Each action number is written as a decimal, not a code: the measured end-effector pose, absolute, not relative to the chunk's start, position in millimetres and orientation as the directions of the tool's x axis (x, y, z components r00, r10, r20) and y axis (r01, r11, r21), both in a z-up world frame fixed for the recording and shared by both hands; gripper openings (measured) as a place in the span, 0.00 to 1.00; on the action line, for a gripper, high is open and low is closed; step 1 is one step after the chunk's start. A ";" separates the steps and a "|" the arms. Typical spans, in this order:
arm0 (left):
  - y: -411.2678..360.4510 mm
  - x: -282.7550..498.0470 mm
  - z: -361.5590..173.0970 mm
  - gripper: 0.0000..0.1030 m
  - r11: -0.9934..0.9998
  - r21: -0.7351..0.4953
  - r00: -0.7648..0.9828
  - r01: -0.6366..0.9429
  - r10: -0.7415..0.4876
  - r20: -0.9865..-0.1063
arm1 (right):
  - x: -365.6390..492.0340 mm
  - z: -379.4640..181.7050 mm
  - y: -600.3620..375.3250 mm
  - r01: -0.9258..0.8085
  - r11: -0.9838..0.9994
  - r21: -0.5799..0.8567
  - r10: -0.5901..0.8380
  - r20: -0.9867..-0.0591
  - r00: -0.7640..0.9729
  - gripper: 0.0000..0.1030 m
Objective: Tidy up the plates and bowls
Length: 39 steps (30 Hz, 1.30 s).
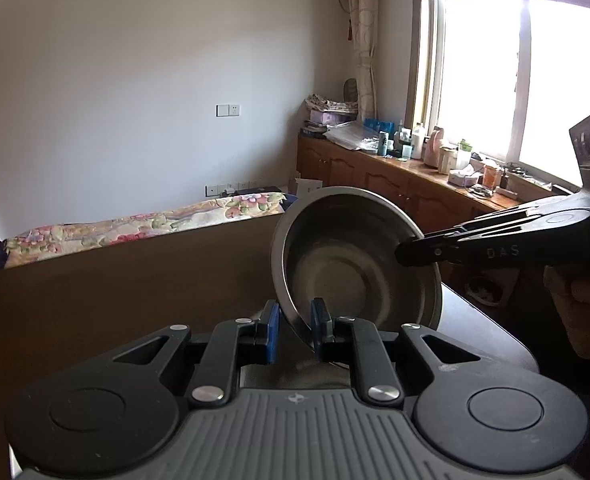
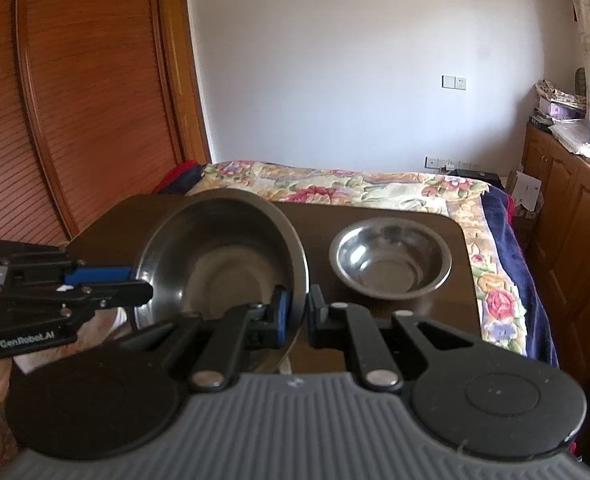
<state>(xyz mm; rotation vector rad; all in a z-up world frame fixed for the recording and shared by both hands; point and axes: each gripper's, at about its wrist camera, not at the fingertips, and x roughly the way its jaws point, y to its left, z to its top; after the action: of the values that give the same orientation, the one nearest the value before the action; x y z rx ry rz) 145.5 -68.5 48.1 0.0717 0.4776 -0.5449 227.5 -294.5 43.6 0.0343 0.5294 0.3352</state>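
1. The left gripper (image 1: pixel 295 326) points forward and slightly down over the near edge of the table (image 1: pixel 115 288). Its blue pads clench the near rim of the large bowl (image 1: pixel 355 264).
2. The right gripper (image 2: pixel 295 316) points the same way, its jaws clamped on the bowl's right rim. In the left wrist view it reaches in from the right, with part of a hand (image 1: pixel 583 304) behind it.
3. The large bowl, held by both grippers, is tilted above the dark table, its opening toward the cameras. It is dull grey steel, empty, with a flat round base.
4. A small bowl (image 2: pixel 391 258), shiny steel and empty, sits upright on the table, right of the large bowl and apart from it.
5. Beyond the table lies a floral bedspread (image 2: pixel 375 184).
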 end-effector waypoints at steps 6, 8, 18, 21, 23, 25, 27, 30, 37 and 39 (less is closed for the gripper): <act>-60.2 123.8 32.9 0.46 0.865 -0.063 0.754 0.497 -0.467 -0.462 | 211.7 32.2 -286.9 -0.329 0.937 0.122 0.344 -0.496 0.797 0.12; -56.5 119.8 29.2 0.46 0.869 -0.067 0.755 0.490 -0.462 -0.465 | 205.7 28.6 -282.3 -0.341 0.933 0.120 0.354 -0.494 0.794 0.12; -59.0 125.2 18.0 0.46 0.876 -0.073 0.747 0.476 -0.447 -0.491 | 194.4 11.8 -266.8 -0.377 0.921 0.101 0.372 -0.516 0.772 0.12; -61.5 127.0 16.0 0.46 0.878 -0.067 0.748 0.475 -0.442 -0.494 | 194.6 8.5 -265.8 -0.374 0.922 0.099 0.367 -0.524 0.768 0.12; -60.5 127.3 14.2 0.46 0.878 -0.066 0.749 0.474 -0.441 -0.494 | 195.7 6.9 -266.4 -0.373 0.922 0.100 0.367 -0.530 0.765 0.12; -63.6 130.4 14.8 0.46 0.879 -0.066 0.748 0.473 -0.440 -0.497 | 194.7 4.7 -264.9 -0.373 0.923 0.095 0.364 -0.532 0.765 0.12; -61.4 131.9 12.5 0.46 0.879 -0.068 0.746 0.471 -0.439 -0.501 | 193.5 3.0 -263.1 -0.372 0.924 0.088 0.359 -0.531 0.767 0.12; -61.7 132.4 9.4 0.46 0.880 -0.065 0.746 0.470 -0.436 -0.504 | 194.1 0.7 -260.9 -0.370 0.925 0.087 0.357 -0.534 0.766 0.12; -63.3 135.2 6.7 0.46 0.884 -0.053 0.754 0.465 -0.426 -0.500 | 196.5 -4.0 -261.0 -0.362 0.928 0.084 0.349 -0.535 0.769 0.12; -63.7 133.1 5.7 0.46 0.885 -0.049 0.757 0.463 -0.423 -0.498 | 196.4 -4.2 -260.7 -0.361 0.929 0.083 0.347 -0.533 0.772 0.12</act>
<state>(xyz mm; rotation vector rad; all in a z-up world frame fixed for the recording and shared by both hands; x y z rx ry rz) 133.1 -63.7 5.7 0.0789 0.5237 -0.4833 196.4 -260.7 -4.2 -0.0250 0.5726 0.3839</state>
